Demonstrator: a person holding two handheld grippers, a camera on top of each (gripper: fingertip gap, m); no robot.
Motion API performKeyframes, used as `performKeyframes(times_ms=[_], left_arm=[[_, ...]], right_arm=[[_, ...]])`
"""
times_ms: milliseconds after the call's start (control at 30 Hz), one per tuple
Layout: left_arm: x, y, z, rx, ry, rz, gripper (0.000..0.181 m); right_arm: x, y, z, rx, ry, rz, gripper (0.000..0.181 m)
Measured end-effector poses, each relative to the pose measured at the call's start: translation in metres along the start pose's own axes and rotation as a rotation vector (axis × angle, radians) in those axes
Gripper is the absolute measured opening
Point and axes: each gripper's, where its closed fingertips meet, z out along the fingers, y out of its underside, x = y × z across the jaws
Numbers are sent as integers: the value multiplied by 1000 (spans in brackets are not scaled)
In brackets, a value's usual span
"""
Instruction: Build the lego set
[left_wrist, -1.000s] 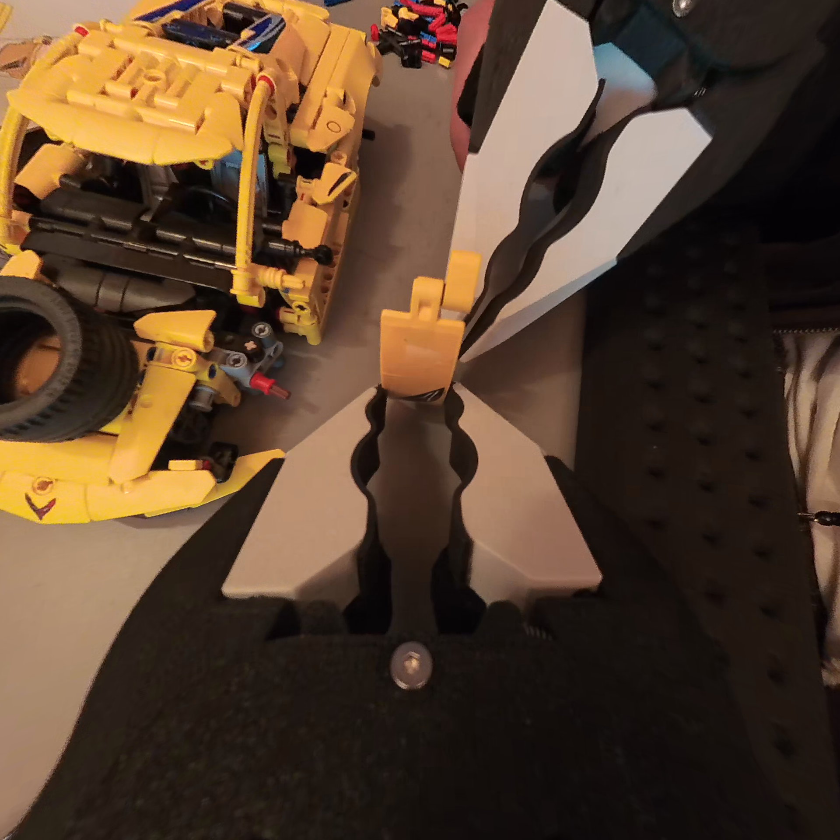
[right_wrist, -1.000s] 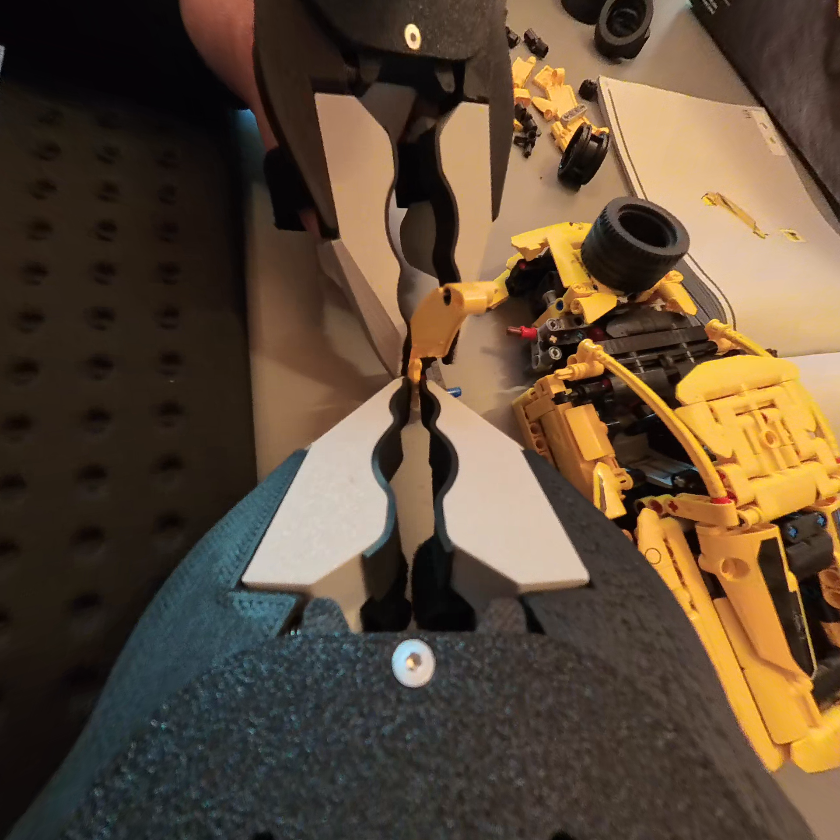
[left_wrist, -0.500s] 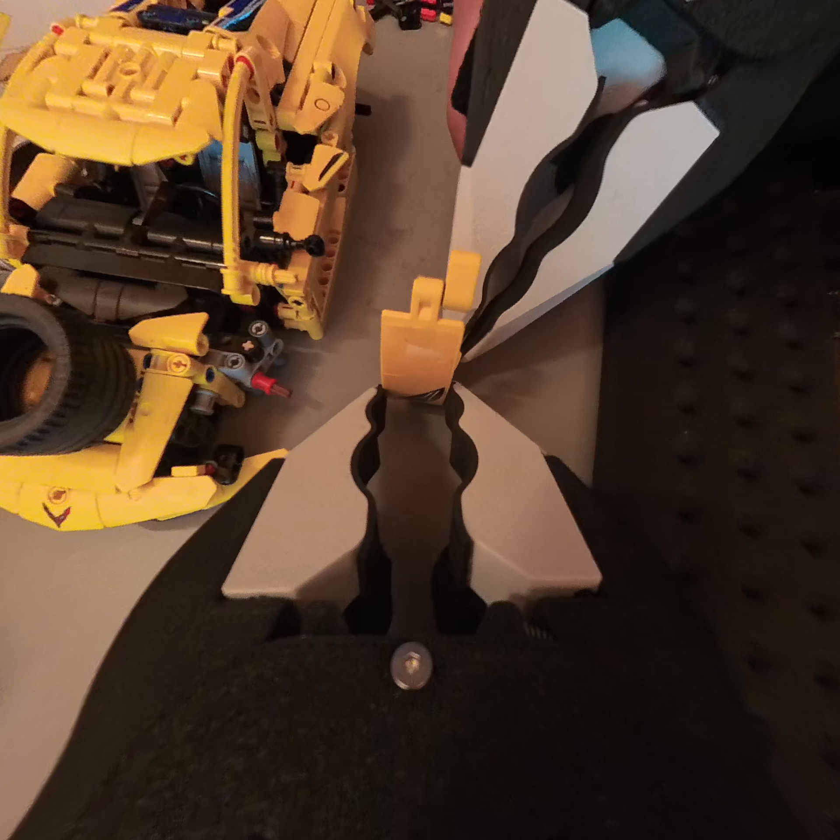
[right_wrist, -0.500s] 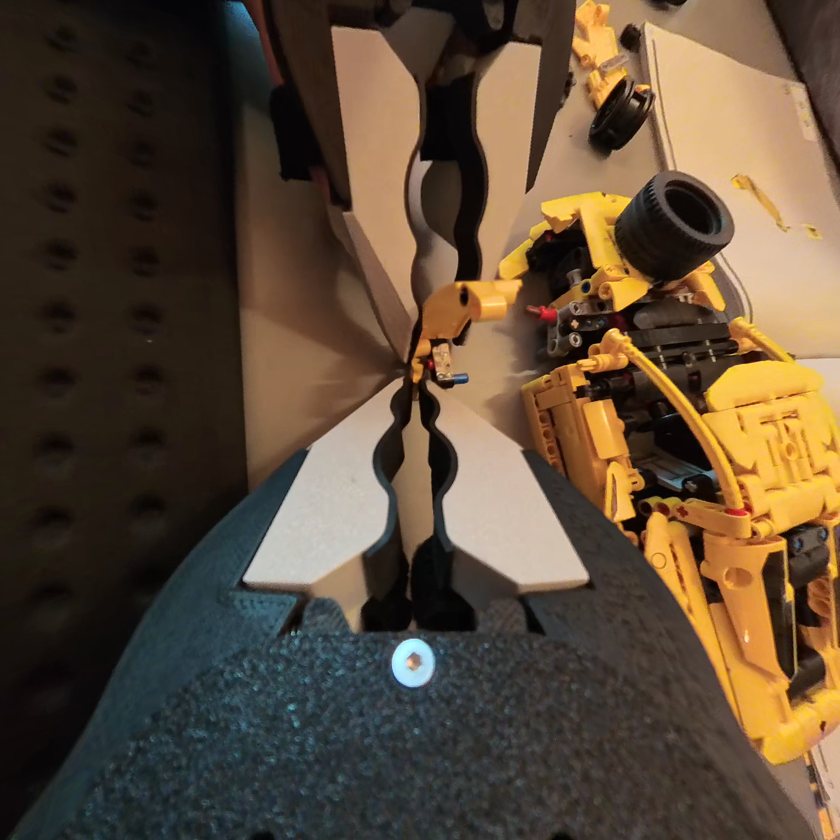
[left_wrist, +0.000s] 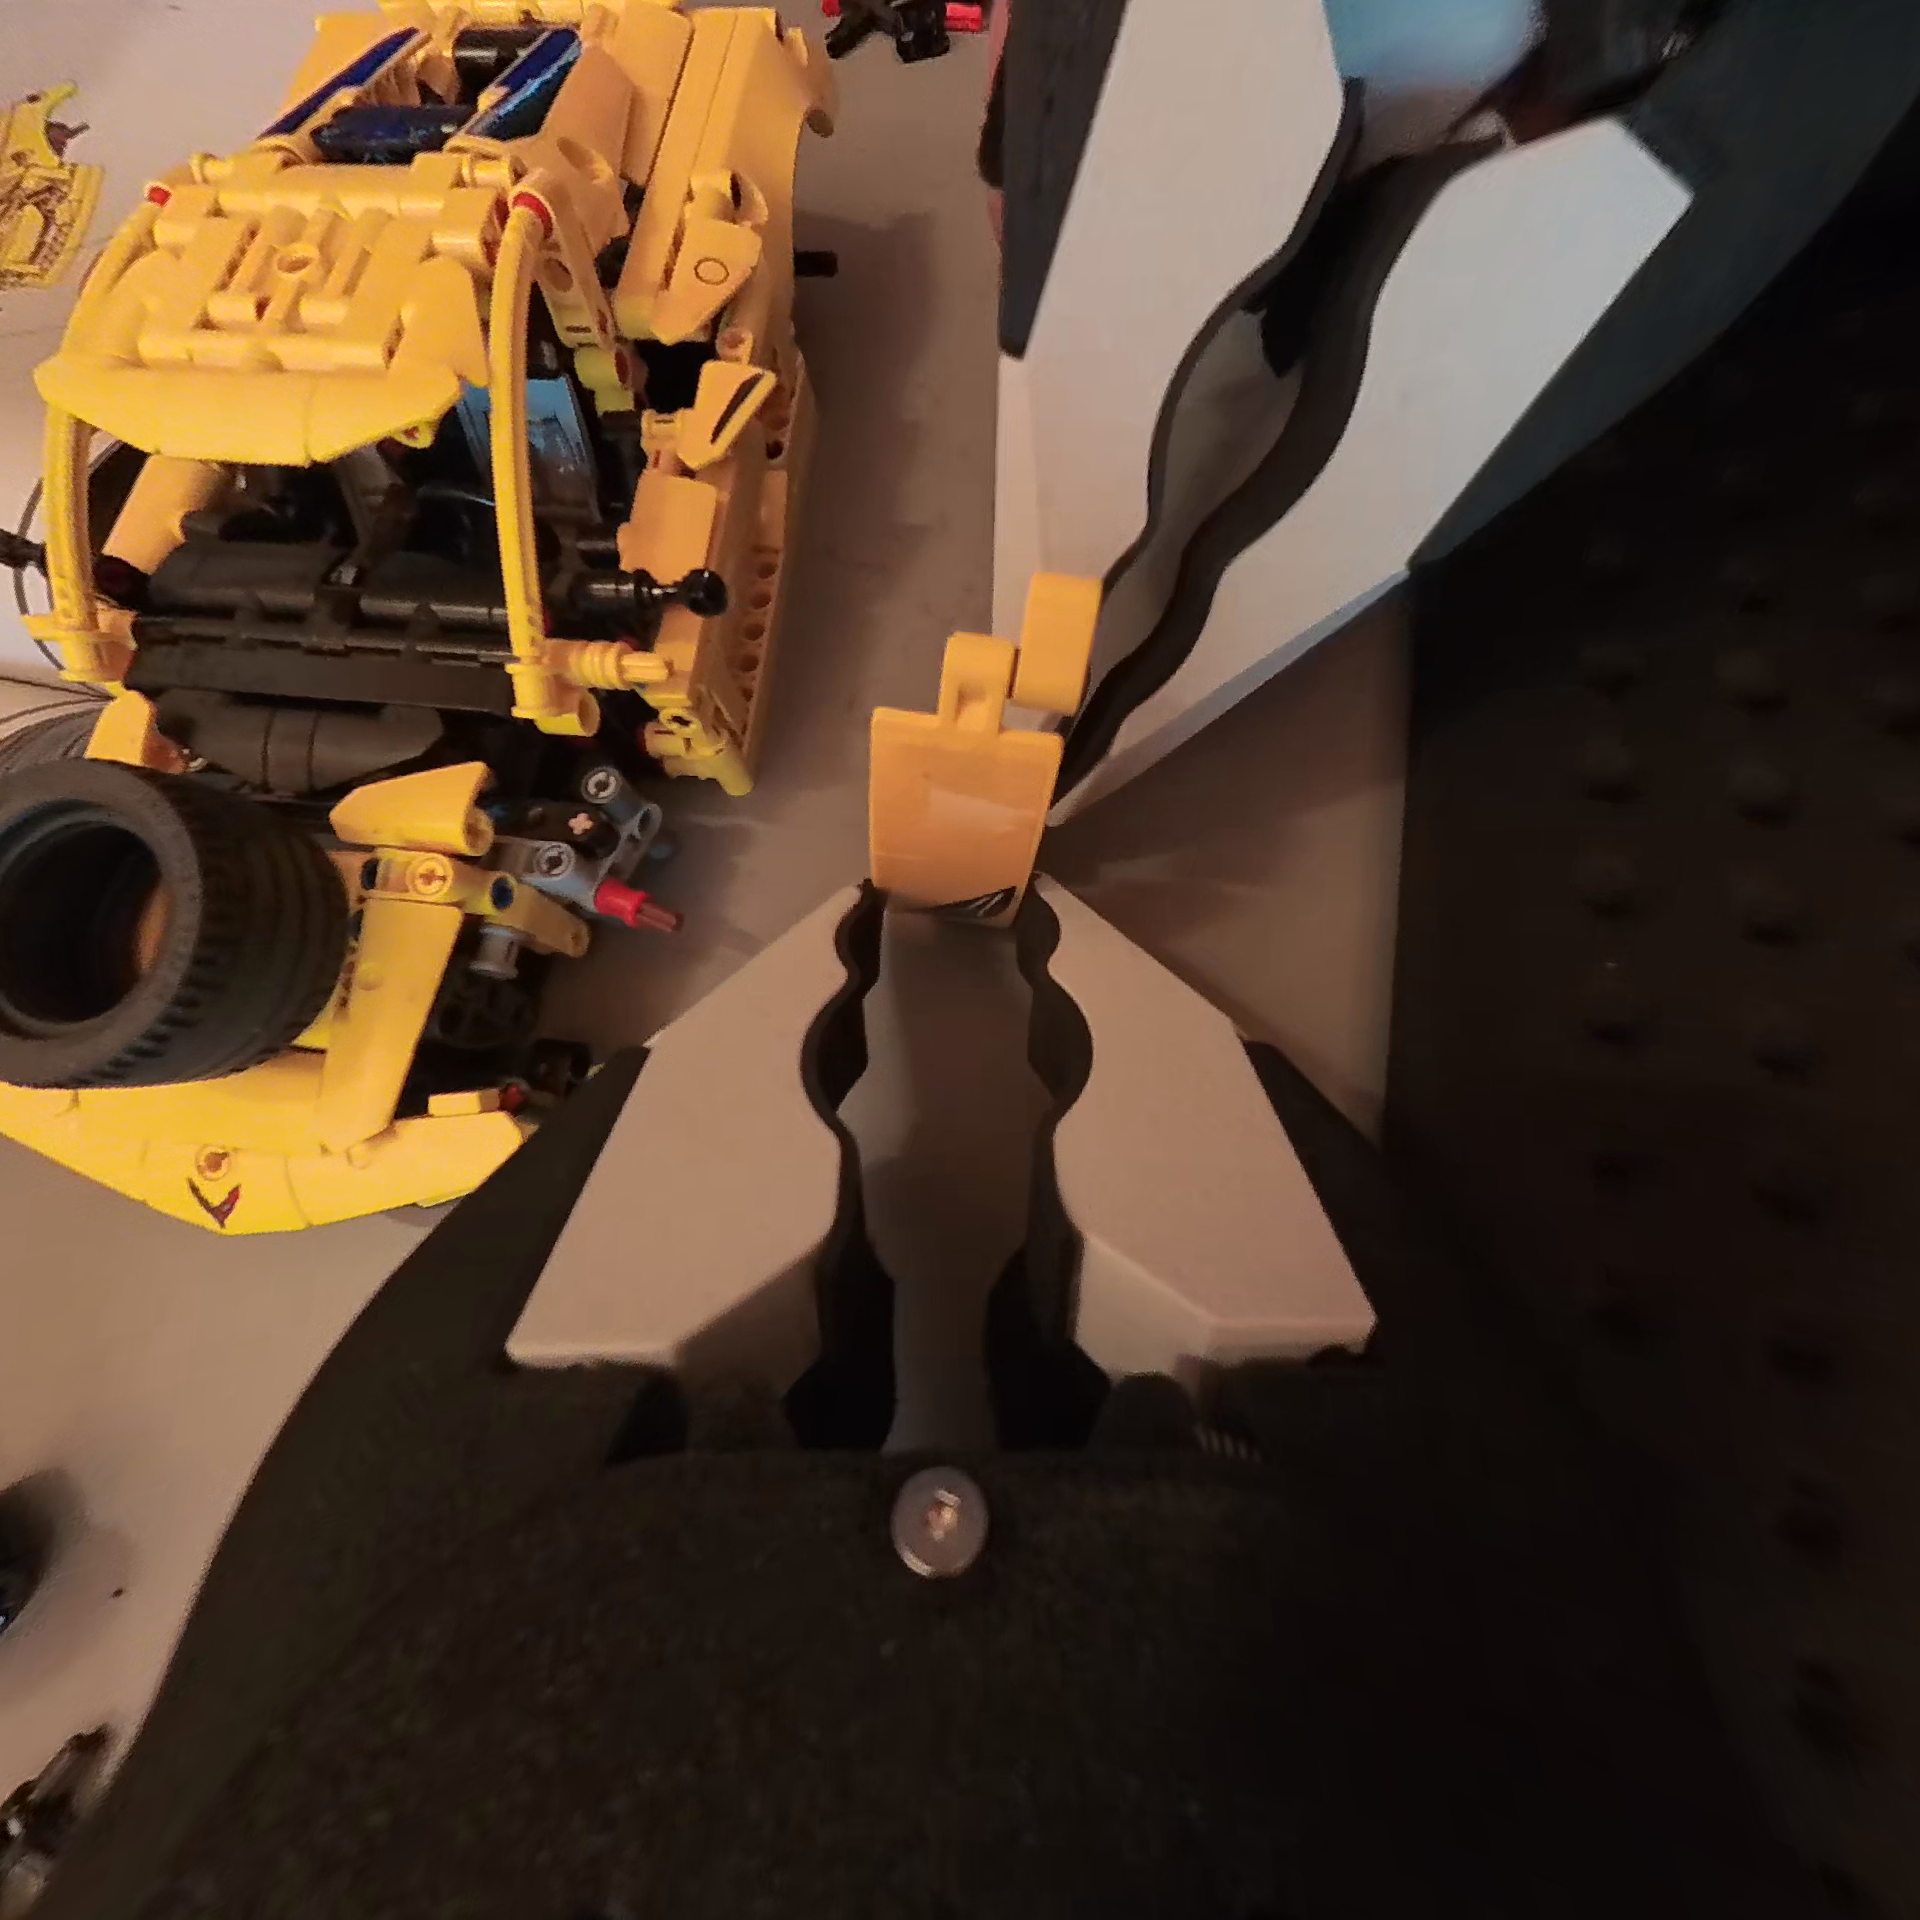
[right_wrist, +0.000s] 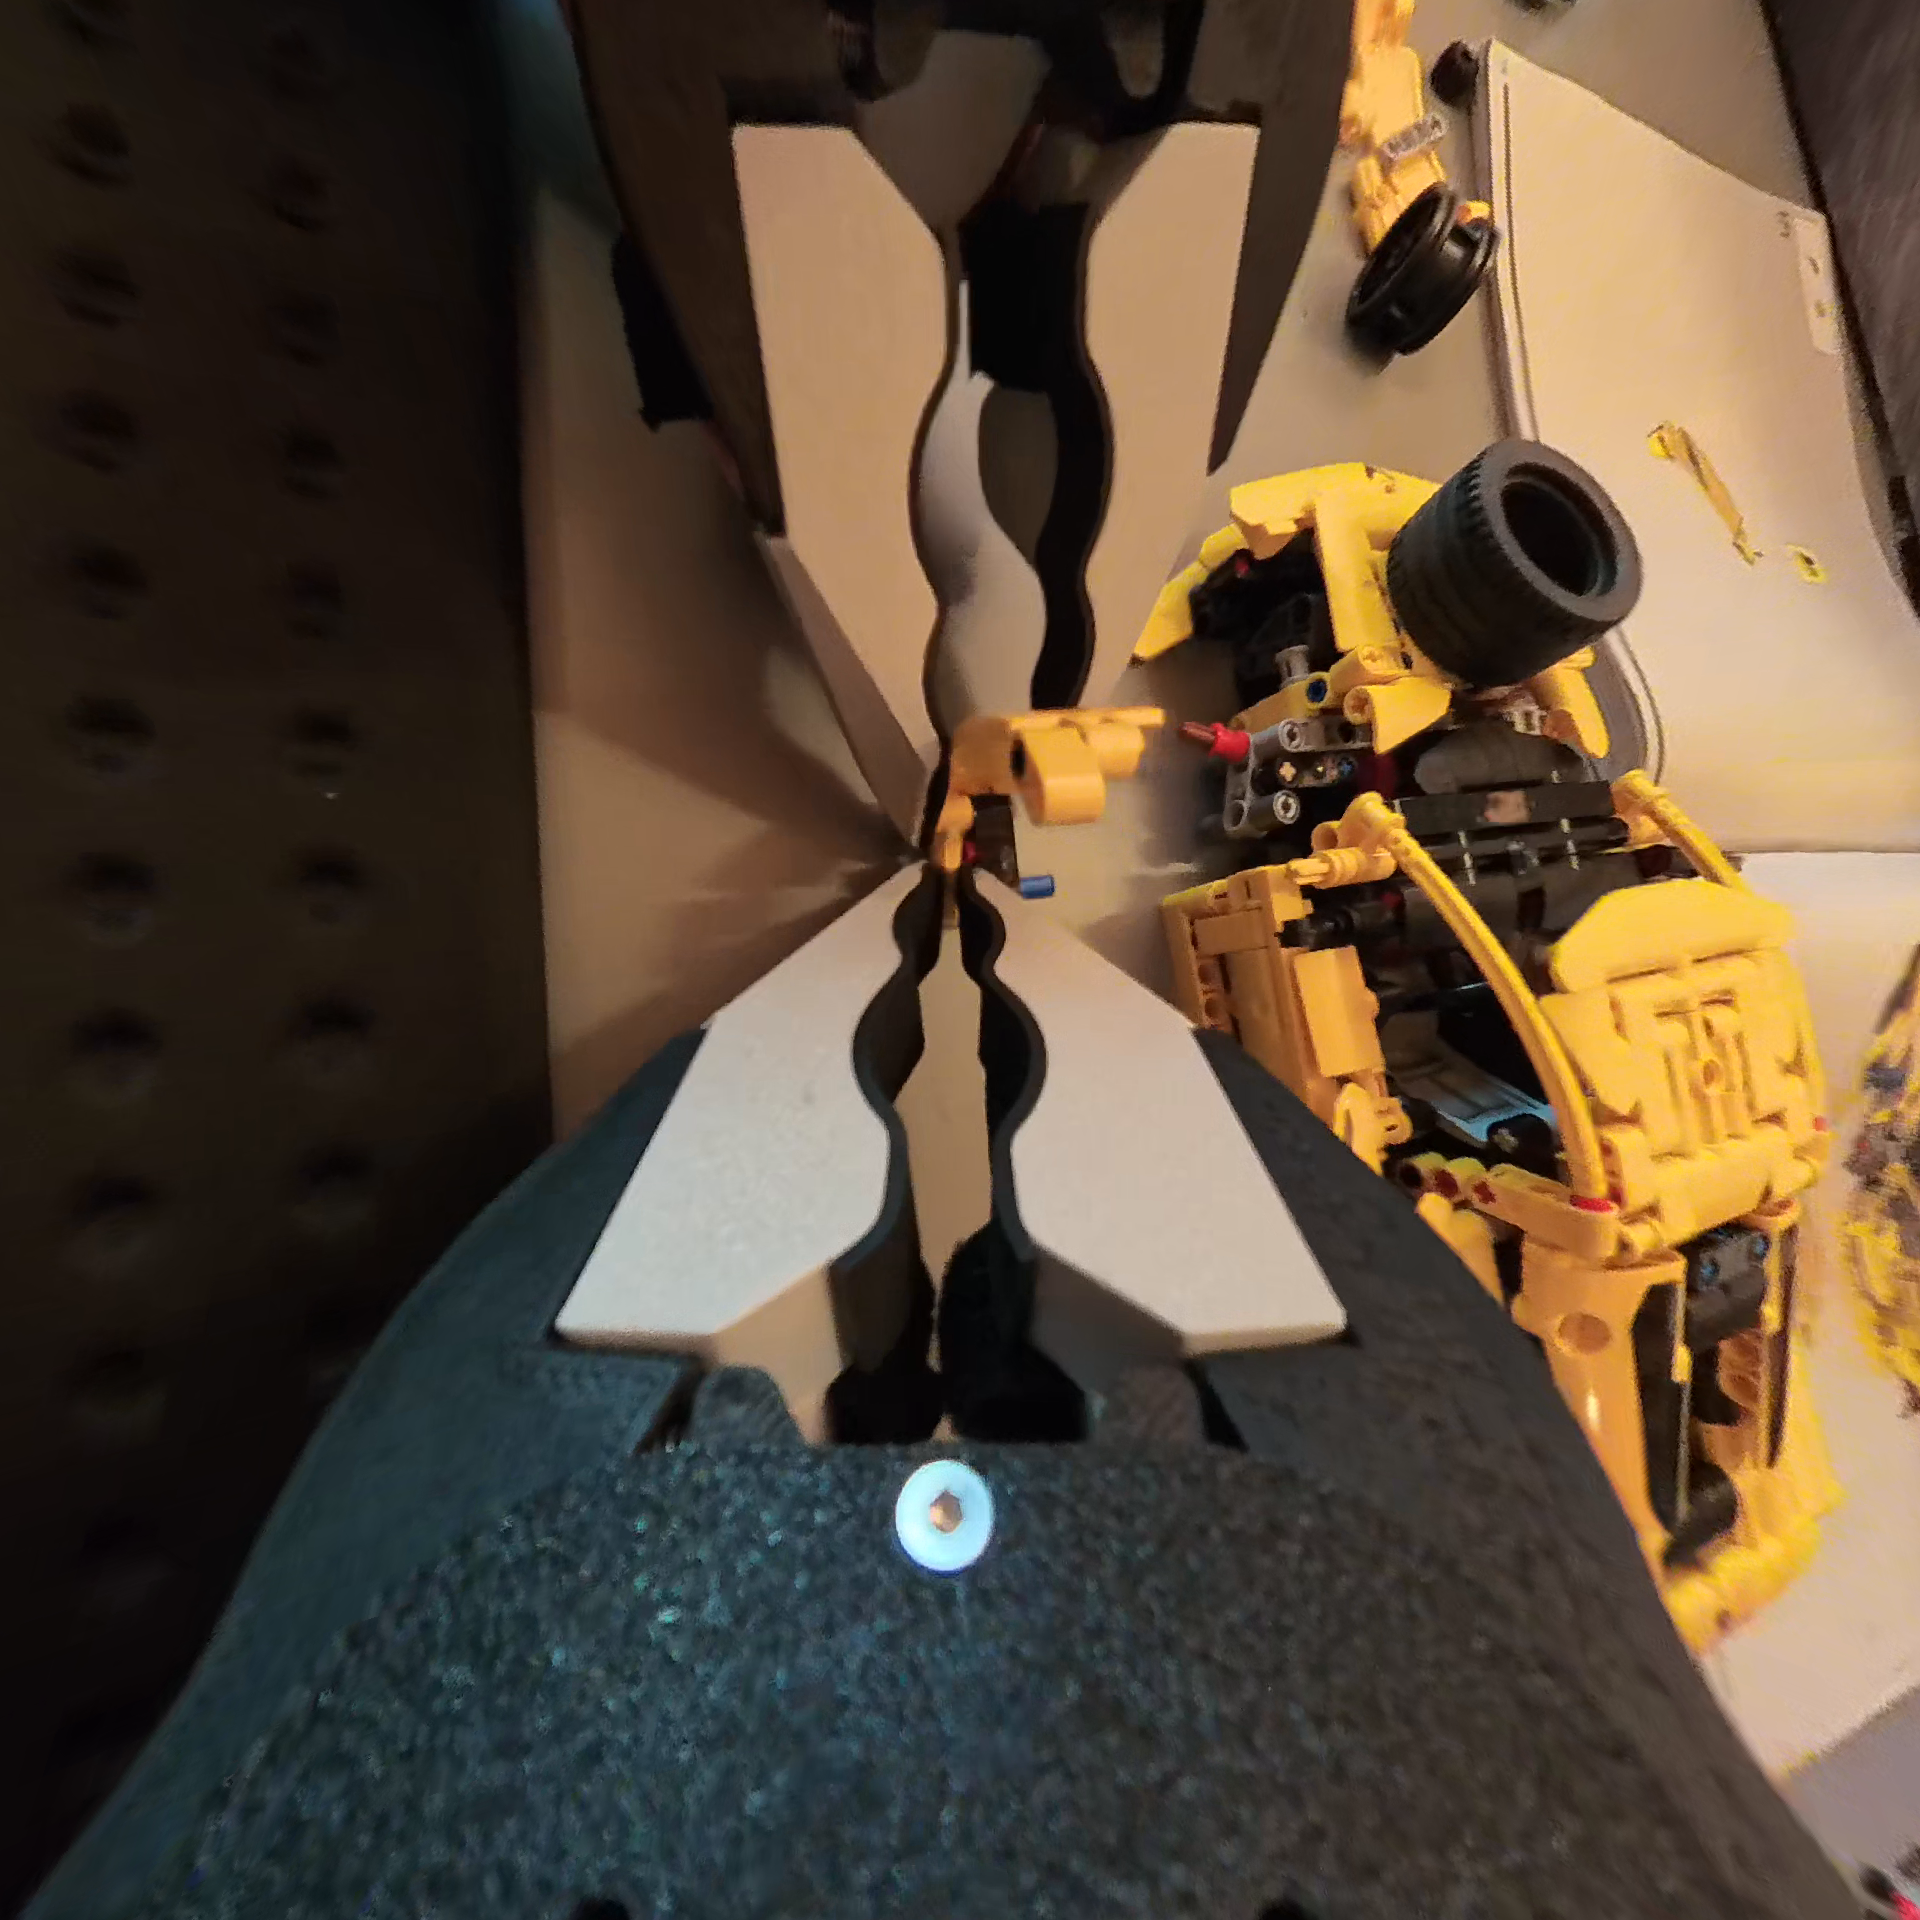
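Note:
A small yellow panel sub-assembly (left_wrist: 961, 800) is held between both grippers just above the grey table. My left gripper (left_wrist: 951, 904) is shut on its lower edge. My right gripper (left_wrist: 1070, 790) comes in from the upper right and pinches its side. In the right wrist view my right gripper (right_wrist: 951, 883) is shut on the thin edge of the piece (right_wrist: 1039, 769), and the left gripper (right_wrist: 987, 707) holds it from above. The half-built yellow car (left_wrist: 416, 520) lies to the left, with one black tyre (left_wrist: 135, 925) and a red pin (left_wrist: 629, 902) sticking out toward the piece.
A dark studded mat (left_wrist: 1662, 935) borders the table on the grippers' side. In the right wrist view the car (right_wrist: 1507, 987) lies right of the grippers, with an instruction booklet (right_wrist: 1662, 364), a loose black wheel (right_wrist: 1423, 270) and loose yellow parts (right_wrist: 1387, 135) behind it. The grippers are tip to tip, or close to it. The red pin (left_wrist: 629, 902) is about 4 centimeters from my left fingertips. The right camera catches it too, in the right wrist view (right_wrist: 1226, 736).
Both grippers keep hold of the yellow piece. In the right wrist view it has turned, so its arm now points sideways at the car's red pin. Both views have shifted over the table.

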Motion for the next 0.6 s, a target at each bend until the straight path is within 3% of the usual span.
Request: performKeyframes(times_ms=[200,333,500,600], left_arm=[[5,-2,0,10,24,12,26],[6,-5,-3,42,65,-46,26],[9,-23,-18,174,170,-175,25],[14,-32,-22,223,220,-204,25]], right_arm=[[-2,-3,-3,89,-123,129,1],[-1,-6,-6,130,-101,85,1],[10,-25,-23,337,-51,90,0],[13,-26,-27,349,-36,131,0]])
